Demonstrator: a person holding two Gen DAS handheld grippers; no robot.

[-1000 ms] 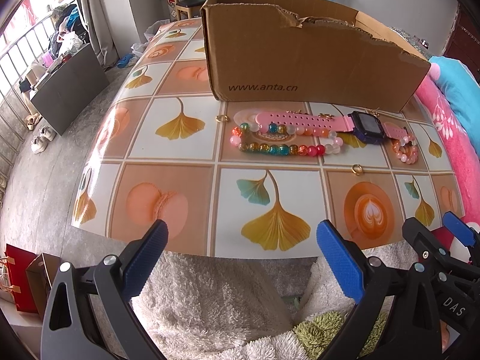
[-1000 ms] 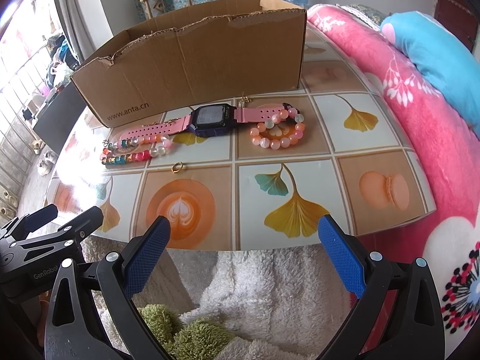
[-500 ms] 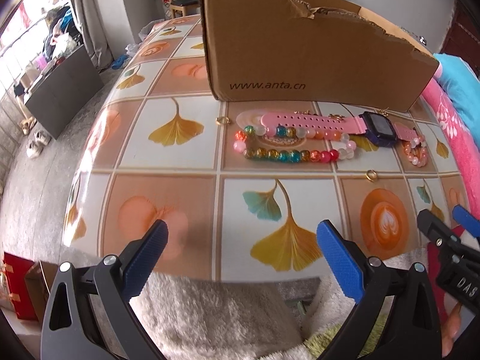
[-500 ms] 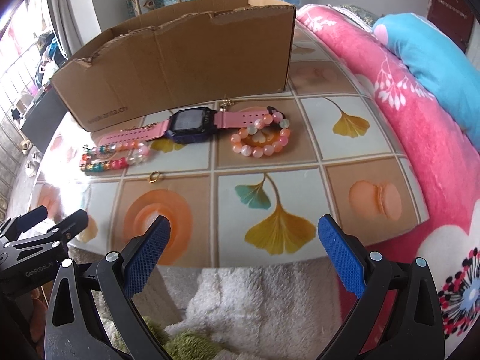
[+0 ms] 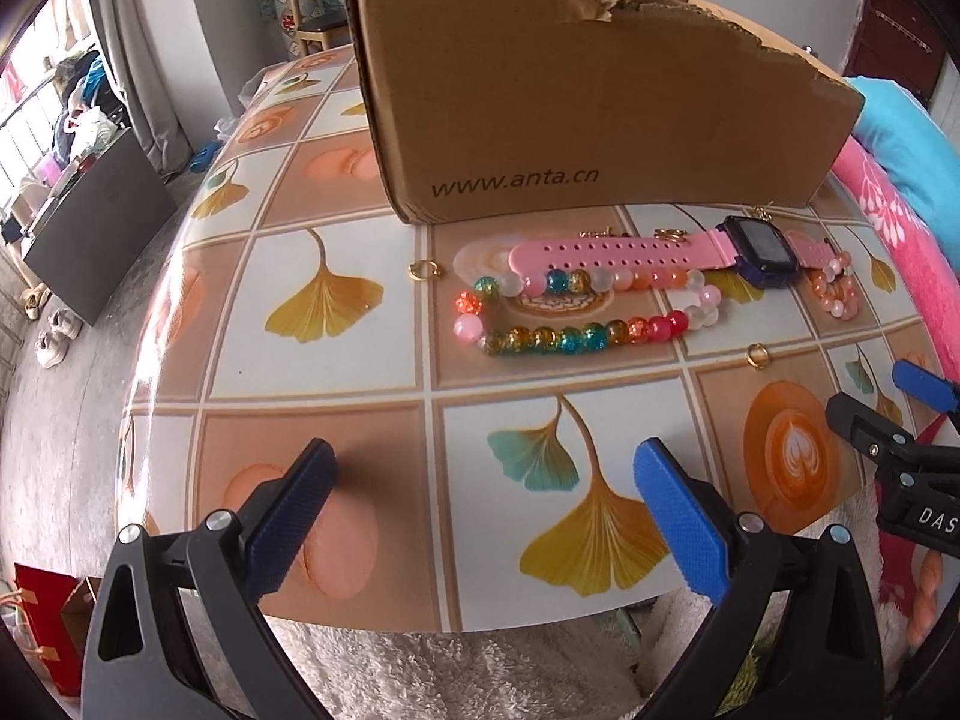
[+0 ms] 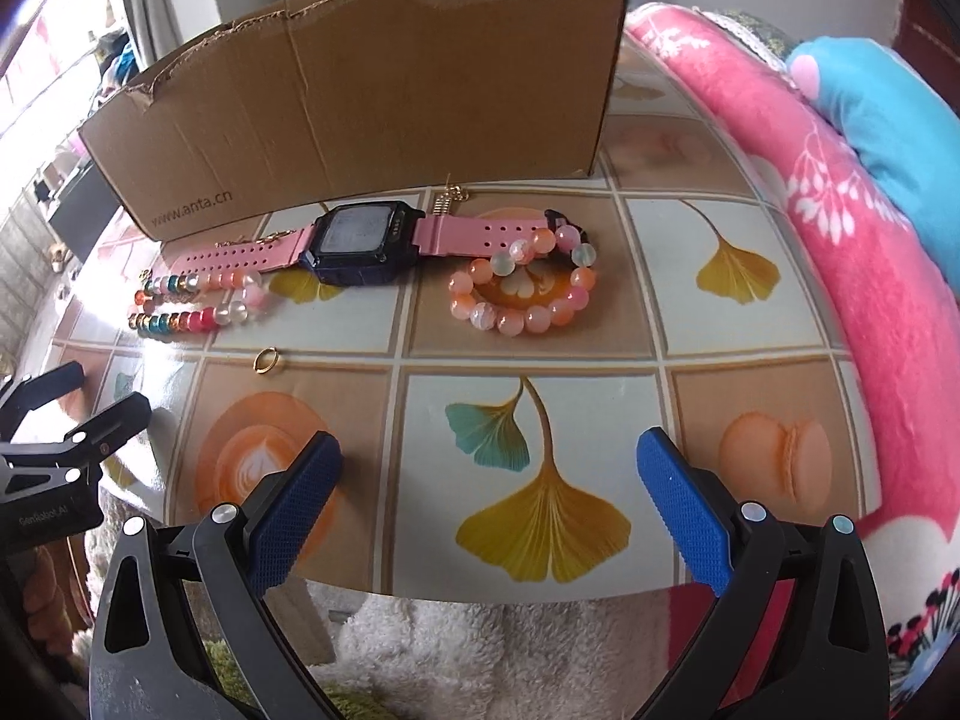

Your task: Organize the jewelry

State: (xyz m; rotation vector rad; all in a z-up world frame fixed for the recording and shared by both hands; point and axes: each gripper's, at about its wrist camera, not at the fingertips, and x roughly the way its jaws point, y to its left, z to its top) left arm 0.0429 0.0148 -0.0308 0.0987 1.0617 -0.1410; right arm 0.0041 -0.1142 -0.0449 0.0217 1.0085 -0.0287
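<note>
A pink-strapped watch with a dark face [image 5: 757,247] [image 6: 360,240] lies in front of the cardboard box [image 5: 576,108] [image 6: 372,120]. A long multicoloured bead bracelet [image 5: 576,333] [image 6: 192,315] lies just in front of it. A round orange-pink bead bracelet [image 6: 528,291] [image 5: 837,294] rests at the watch's right end. Two small gold rings [image 5: 424,269] [image 5: 757,355] [image 6: 266,360] lie loose on the table. My left gripper [image 5: 480,510] is open over the table's near edge, holding nothing. Over the same edge, further right, my right gripper [image 6: 489,510] is open and empty too.
The tiled table [image 5: 336,360] [image 6: 750,330] carries ginkgo-leaf and coffee prints. A pink and blue blanket [image 6: 870,192] borders its right side. White fluffy fabric [image 5: 450,672] lies below the near edge. The floor at the left holds a dark cabinet [image 5: 96,228] and shoes [image 5: 51,336].
Both grippers have moved forward and now reach over the table's near edge, so the jewelry looks closer. Nothing on the table has shifted. Both jaws have stayed open.
</note>
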